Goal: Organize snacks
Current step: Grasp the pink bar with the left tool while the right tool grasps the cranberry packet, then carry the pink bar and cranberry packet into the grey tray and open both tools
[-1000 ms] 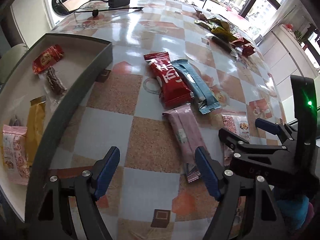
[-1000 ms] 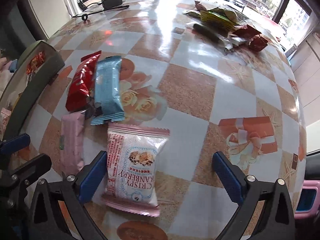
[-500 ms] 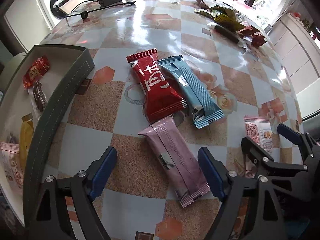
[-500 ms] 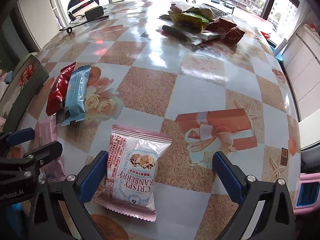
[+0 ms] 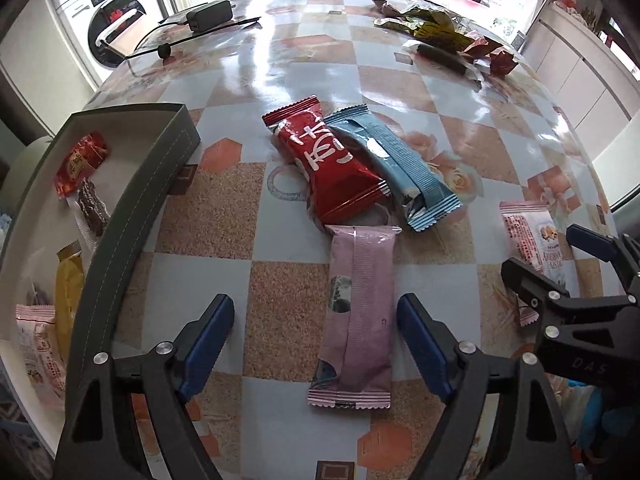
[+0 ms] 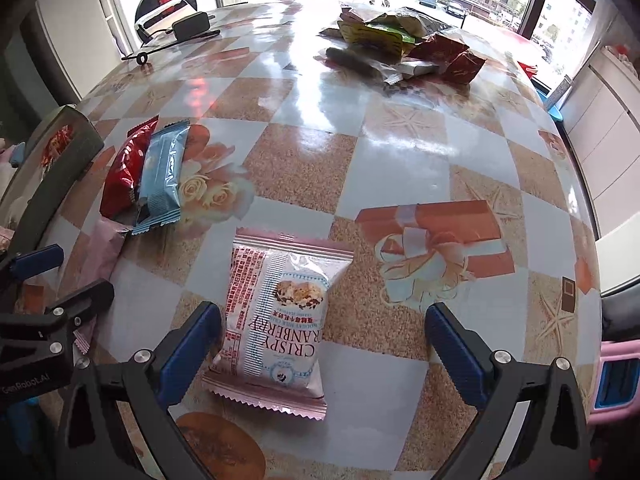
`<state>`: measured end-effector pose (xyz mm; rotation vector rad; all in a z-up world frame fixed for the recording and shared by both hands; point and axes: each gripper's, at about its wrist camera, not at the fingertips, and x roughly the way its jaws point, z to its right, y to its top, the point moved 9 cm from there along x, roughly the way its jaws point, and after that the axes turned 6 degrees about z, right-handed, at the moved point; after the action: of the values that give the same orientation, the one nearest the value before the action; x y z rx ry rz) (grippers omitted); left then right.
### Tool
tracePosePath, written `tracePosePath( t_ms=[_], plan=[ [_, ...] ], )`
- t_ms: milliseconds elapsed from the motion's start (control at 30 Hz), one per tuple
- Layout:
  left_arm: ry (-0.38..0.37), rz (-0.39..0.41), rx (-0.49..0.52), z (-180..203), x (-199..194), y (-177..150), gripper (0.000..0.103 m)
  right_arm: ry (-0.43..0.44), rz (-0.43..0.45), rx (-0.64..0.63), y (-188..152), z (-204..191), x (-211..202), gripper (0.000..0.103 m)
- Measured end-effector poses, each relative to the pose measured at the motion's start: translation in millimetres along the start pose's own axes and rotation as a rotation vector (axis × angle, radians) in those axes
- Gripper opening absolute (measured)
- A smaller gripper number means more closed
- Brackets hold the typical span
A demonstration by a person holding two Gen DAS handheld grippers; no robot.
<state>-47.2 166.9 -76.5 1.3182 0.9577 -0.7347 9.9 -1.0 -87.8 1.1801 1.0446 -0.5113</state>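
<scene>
The grey open-topped cardboard box (image 5: 132, 208) at the table's left edge already holds several snacks: a small red packet (image 5: 80, 162), a dark chocolate wafer in clear wrap (image 5: 93, 208), a yellow bar (image 5: 69, 292) and a pink-and-white pouch (image 5: 38, 354). By my reckoning the sorting is partly done.

Four snacks lie loose on the checked glossy tablecloth (image 5: 208, 216): a red foil pack with white lettering (image 5: 328, 164), a light blue bar (image 5: 394, 168) touching it, a long pale pink bar (image 5: 358, 312) and a pink-edged cranberry crisp pouch (image 6: 276, 320).

The left gripper (image 5: 316, 344) is spread around the pink bar's near end, pads clear. The right gripper (image 6: 322, 344) is spread around the pouch, gripping nothing.

The box's near part is cut off, and the far wrapper heap (image 6: 400, 44) is too jumbled to identify.
</scene>
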Motion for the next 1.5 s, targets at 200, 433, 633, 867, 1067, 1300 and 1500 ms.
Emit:
tracePosePath(
  t_ms=[200, 433, 633, 867, 1067, 1300, 1500],
  plan=[
    [-0.014, -0.003, 0.024, 9, 0, 2, 0.081, 0.009, -0.022, -0.005, -2, -2, -2, 0.100],
    [-0.071, 0.001, 0.108, 27, -12, -5, 0.026, 0.078, -0.003, -0.041, -6, -23, -18, 0.042],
    [-0.080, 0.036, 0.104, 21, -29, -16, 0.026, 0.192, 0.005, 0.038, -9, -27, -36, 0.042],
    [-0.093, 0.112, 0.060, 0, -62, -7, 0.026, 0.206, 0.029, 0.024, 1, -39, -57, 0.042],
    [-0.085, 0.177, 0.025, -30, -87, -2, 0.026, 0.219, 0.039, -0.028, 11, -66, -67, 0.042],
    [-0.048, 0.227, -0.056, -87, -102, 1, 0.026, 0.272, 0.047, -0.090, 32, -119, -77, 0.042],
    [-0.007, 0.251, -0.157, -146, -105, -3, 0.026, 0.341, 0.055, -0.166, 48, -189, -81, 0.042]
  ],
)
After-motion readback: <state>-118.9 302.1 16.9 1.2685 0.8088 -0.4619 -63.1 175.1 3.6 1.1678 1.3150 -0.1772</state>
